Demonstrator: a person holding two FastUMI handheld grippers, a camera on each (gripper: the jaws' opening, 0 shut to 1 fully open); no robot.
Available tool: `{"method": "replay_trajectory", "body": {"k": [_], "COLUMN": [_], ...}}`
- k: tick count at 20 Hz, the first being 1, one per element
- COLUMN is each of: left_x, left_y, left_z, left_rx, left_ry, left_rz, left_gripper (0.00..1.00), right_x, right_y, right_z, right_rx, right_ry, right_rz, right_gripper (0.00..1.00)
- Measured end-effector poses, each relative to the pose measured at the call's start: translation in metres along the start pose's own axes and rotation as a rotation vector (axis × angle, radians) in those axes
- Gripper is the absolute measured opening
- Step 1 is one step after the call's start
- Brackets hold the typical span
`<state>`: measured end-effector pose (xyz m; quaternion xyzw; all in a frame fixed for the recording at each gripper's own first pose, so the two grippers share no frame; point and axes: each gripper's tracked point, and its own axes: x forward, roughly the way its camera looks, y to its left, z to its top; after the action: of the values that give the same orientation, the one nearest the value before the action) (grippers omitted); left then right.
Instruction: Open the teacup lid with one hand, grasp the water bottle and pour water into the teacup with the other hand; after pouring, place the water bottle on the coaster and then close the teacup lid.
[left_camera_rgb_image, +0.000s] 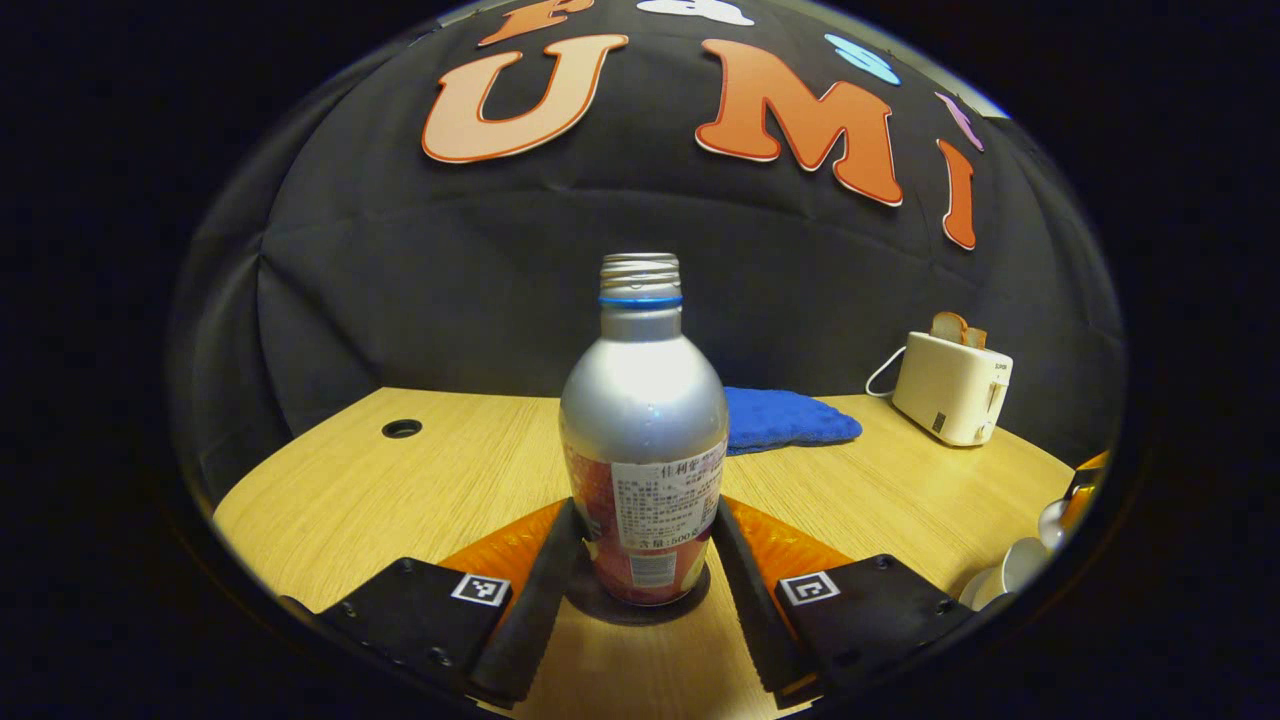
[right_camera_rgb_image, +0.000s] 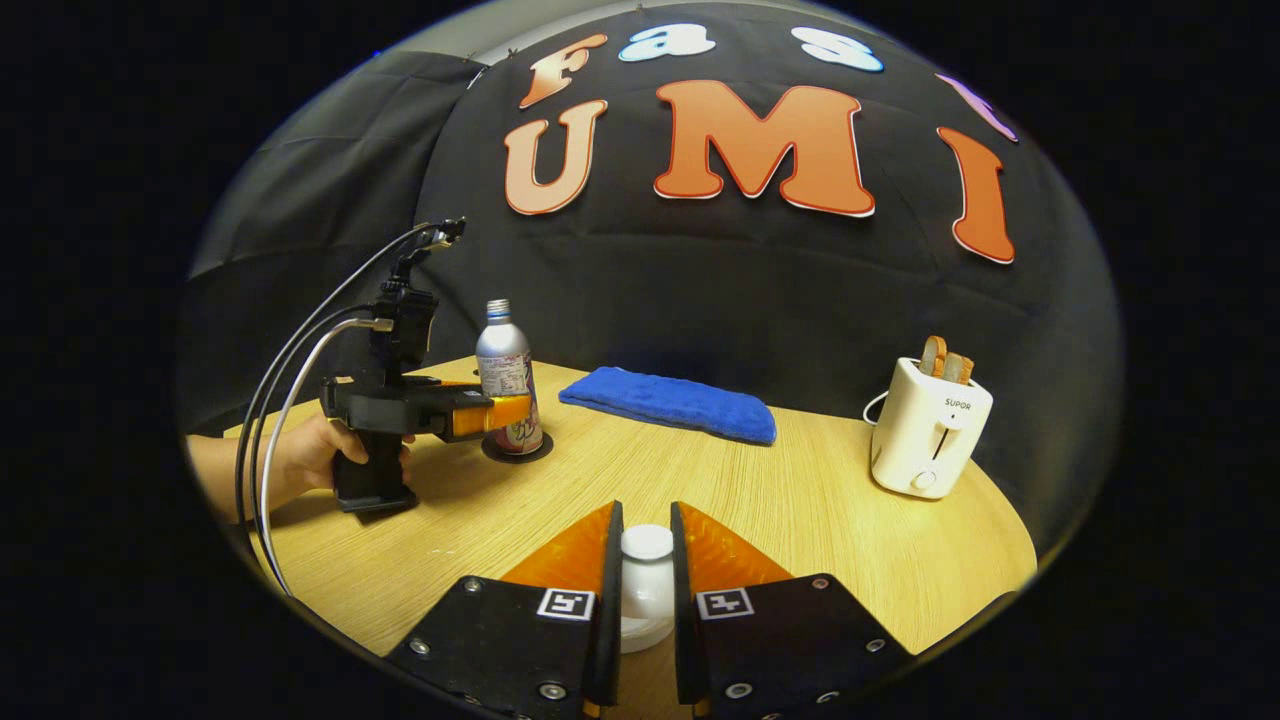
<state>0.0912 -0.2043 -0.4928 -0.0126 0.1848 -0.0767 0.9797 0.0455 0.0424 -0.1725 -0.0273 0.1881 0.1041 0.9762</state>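
level, left gripper (left_camera_rgb_image: 640, 560) astride water bottle (left_camera_rgb_image: 643, 420) on coaster (left_camera_rgb_image: 640, 605)

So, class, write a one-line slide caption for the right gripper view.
Right gripper shut on teacup lid; left gripper at water bottle standing on coaster.

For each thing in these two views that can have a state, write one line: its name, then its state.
water bottle: upright, uncapped, standing on the coaster
left gripper: fingers at the bottle's sides, contact unclear
teacup lid: knob between the right gripper's fingers
right gripper: shut on the lid knob
toaster: bread slices up
blue towel: folded, lying flat
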Motion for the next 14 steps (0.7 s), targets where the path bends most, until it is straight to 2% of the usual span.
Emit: {"method": "replay_trajectory", "body": {"k": [2, 5, 6, 7, 14], "left_x": [0.000, -0.005, -0.009, -0.013, -0.060], "left_y": [-0.001, -0.003, -0.005, -0.006, -0.013], "left_z": [-0.004, -0.009, -0.007, -0.003, 0.004], "left_rx": [0.001, 0.000, -0.006, -0.012, 0.005], "left_ry": [0.018, 0.045, 0.040, 0.027, 0.009], "left_rz": [-0.003, -0.014, -0.024, -0.033, -0.059], "left_gripper": [0.82, 0.88, 0.97, 0.99, 0.99], "right_x": [0.003, 0.004, 0.004, 0.004, 0.005], "right_y": [0.003, 0.004, 0.007, 0.008, 0.018], "right_z": [-0.001, -0.004, -0.005, -0.006, -0.015], "right_rx": [0.013, 0.021, 0.016, 0.010, 0.011], "right_ry": [0.005, 0.016, 0.021, 0.023, 0.020], "right_rz": [0.013, 0.016, 0.019, 0.021, 0.039], "right_gripper": [0.23, 0.23, 0.23, 0.23, 0.23]}}
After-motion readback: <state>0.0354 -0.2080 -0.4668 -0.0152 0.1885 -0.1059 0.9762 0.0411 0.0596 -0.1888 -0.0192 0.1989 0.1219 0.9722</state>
